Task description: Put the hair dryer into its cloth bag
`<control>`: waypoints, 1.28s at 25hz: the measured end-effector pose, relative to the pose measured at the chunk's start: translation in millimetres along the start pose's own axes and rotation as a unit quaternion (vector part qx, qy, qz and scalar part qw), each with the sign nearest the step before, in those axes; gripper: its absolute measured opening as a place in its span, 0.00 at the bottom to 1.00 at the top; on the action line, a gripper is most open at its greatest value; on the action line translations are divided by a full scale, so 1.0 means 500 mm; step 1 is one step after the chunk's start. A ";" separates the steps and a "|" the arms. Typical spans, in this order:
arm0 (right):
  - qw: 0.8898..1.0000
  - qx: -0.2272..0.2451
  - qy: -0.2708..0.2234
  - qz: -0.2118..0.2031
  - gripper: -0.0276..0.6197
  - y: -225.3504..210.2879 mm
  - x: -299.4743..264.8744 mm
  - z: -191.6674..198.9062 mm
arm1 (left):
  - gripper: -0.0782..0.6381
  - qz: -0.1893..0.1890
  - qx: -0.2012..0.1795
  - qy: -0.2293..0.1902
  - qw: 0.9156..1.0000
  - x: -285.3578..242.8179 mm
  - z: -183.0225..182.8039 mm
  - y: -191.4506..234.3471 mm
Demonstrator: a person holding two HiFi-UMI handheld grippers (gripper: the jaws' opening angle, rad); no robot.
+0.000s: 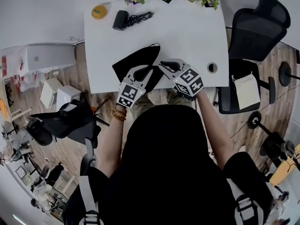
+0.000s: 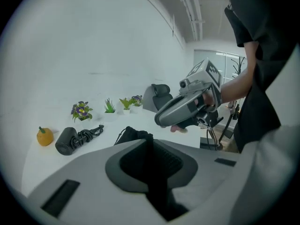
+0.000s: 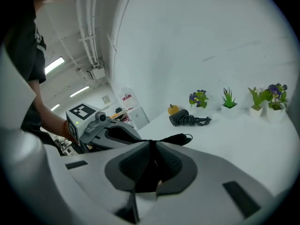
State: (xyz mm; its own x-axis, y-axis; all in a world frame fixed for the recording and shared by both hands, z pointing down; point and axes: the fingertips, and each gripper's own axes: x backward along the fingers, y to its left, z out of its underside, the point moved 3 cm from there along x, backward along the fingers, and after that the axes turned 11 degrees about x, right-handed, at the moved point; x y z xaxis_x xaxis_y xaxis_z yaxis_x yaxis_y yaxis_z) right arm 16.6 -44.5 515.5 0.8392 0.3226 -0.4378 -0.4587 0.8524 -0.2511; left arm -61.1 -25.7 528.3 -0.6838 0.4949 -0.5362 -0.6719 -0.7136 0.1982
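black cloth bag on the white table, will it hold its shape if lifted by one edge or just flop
Probably floppy: the black cloth bag lies slack in an uneven shape on the white table, so it would likely sag from wherever it is held. Likely light, since it looks thin and flat. Its mouth probably won't stay open unaided.

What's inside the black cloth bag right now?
Inside the black cloth bag nothing shows: its own fabric covers it. The black hair dryer lies outside, far back on the white table. The left hand-held gripper and right hand-held gripper pinch the bag.
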 end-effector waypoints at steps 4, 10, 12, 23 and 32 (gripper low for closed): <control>0.998 -0.028 -0.009 -0.048 0.24 0.016 -0.017 0.000 | 0.19 0.019 0.001 -0.024 1.000 0.020 -0.022 -0.009; 0.993 -0.019 -0.021 -0.115 0.23 0.047 -0.021 -0.014 | 0.19 0.060 0.006 -0.036 0.998 0.040 -0.028 -0.023; 0.990 -0.009 -0.018 -0.138 0.14 0.064 -0.025 -0.019 | 0.19 0.056 0.009 -0.038 0.998 0.044 -0.026 -0.021; 0.982 -0.079 -0.044 -0.163 0.10 0.040 -0.004 -0.031 | 0.19 0.048 -0.009 -0.047 0.998 0.062 -0.043 -0.023; 0.961 -0.163 -0.061 -0.216 0.16 0.050 -0.018 -0.047 | 0.19 0.067 -0.050 -0.032 0.996 0.048 -0.044 -0.053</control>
State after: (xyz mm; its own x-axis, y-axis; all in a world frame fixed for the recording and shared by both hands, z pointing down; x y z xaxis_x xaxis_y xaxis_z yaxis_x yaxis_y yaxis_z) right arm -9.4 -35.6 492.7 0.9906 0.0299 -0.1335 -0.1104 0.7502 -0.6519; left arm -53.5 -5.9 492.3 -0.7843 0.4208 -0.4558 -0.5441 -0.8195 0.1796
